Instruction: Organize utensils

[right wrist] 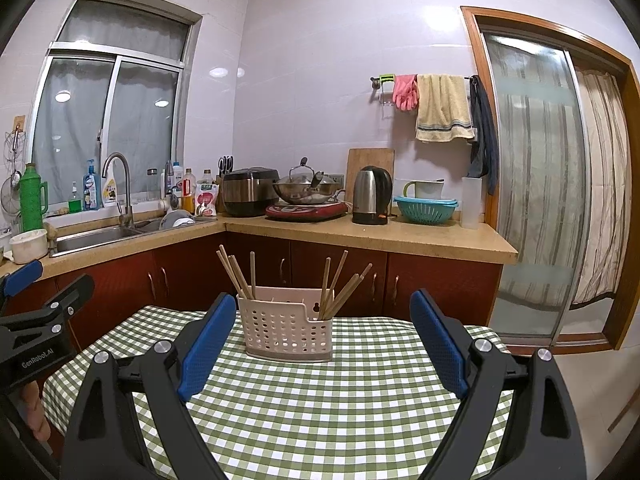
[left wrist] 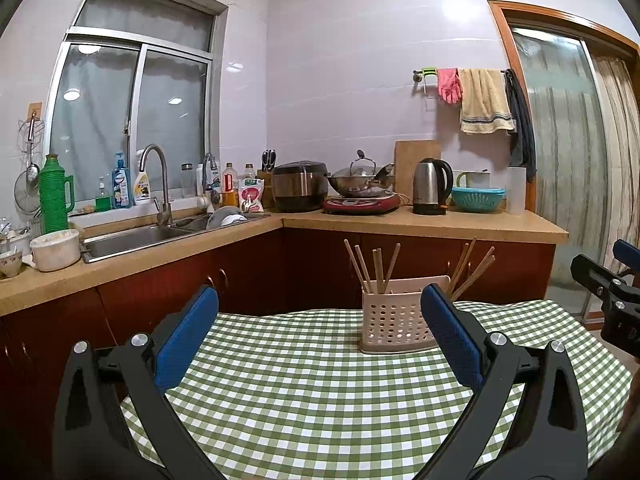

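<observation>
A beige perforated utensil caddy [left wrist: 394, 322] [right wrist: 286, 330] stands near the far edge of a table with a green-and-white checked cloth [left wrist: 312, 384] [right wrist: 340, 400]. Several wooden chopsticks [left wrist: 378, 266] [right wrist: 240, 274] stand upright in it, split into a left and a right bunch. My left gripper [left wrist: 320, 300] is open over the cloth, short of the caddy, with nothing between its blue pads. My right gripper [right wrist: 322, 306] is open too and empty, and the caddy shows between its fingers, farther away. Each gripper appears at the edge of the other's view.
Beyond the table runs an L-shaped counter [right wrist: 360, 236] with a sink [left wrist: 136, 238], rice cooker [right wrist: 248, 192], wok [right wrist: 308, 190], kettle [right wrist: 372, 196] and teal colander [right wrist: 426, 208]. A sliding glass door [right wrist: 536, 200] stands at the right. A person's fingers [right wrist: 36, 412] hold the left gripper.
</observation>
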